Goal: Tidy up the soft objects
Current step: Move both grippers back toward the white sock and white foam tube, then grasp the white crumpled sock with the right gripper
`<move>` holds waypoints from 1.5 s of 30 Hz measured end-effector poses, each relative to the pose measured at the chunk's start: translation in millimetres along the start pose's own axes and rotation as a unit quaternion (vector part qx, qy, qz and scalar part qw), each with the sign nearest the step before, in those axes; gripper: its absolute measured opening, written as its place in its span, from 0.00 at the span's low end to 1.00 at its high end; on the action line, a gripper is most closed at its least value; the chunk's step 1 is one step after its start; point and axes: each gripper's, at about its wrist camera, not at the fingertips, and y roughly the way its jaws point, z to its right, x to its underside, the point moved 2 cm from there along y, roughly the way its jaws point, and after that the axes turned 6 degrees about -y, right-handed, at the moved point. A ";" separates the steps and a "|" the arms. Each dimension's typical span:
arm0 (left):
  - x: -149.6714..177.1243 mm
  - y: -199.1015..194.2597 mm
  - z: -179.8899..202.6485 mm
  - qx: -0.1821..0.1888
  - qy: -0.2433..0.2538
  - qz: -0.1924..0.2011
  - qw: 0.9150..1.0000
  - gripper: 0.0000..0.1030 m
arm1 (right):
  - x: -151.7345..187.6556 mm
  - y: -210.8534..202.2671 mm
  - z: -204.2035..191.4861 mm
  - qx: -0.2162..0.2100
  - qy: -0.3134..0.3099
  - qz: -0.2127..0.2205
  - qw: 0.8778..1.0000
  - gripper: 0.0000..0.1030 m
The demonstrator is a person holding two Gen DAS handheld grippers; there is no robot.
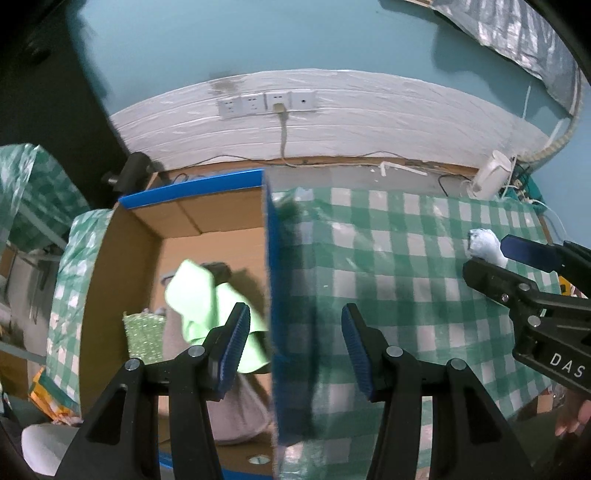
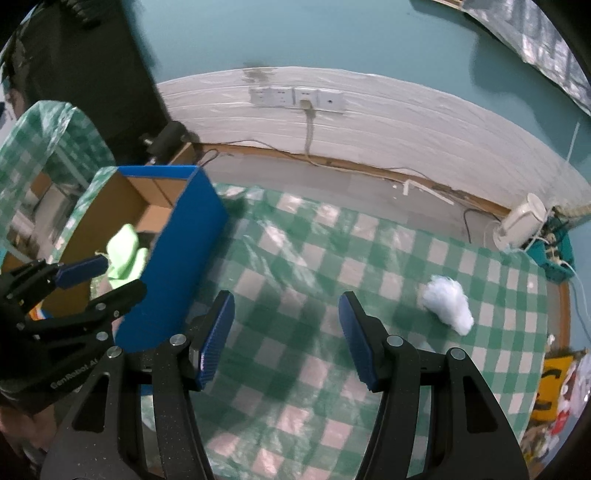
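We see both views under soft, cool indoor light with a teal cast, moderately bright and even. The fisheye lenses bend the wall point(image 1: 295, 122) into an arc and leave black vignetted corners. Glare streaks shine on the plastic checked cloth over the table point(image 2: 295, 258), and the hanging silver sheet point(image 1: 517, 33) gleams. In the left wrist view the near blue box edge point(image 1: 291, 332) is smeared by blur, and the light green cloth point(image 1: 207, 295) looks soft. Diffuse shadows fall on the cloth beneath the left tool point(image 1: 293, 350) and right tool point(image 2: 286, 339). The white stuffing point(image 2: 448, 304) is nearly overexposed.
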 end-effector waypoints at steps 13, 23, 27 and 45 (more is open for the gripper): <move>0.6 16.7 66.4 0.018 0.043 -0.020 0.999 0.51 | 34.2 -3.3 66.9 0.024 0.053 -0.007 0.998 0.58; 0.8 37.5 102.1 0.022 0.070 -0.042 0.996 0.51 | 54.5 3.6 100.0 0.043 0.067 -0.029 0.996 0.58; -1.4 51.5 114.7 0.016 0.078 -0.050 0.996 0.54 | 57.7 12.2 114.8 0.055 0.065 -0.044 0.995 0.58; -13.8 118.7 160.3 0.034 0.114 -0.101 0.988 0.55 | 55.5 85.2 184.5 0.094 0.015 -0.128 0.987 0.58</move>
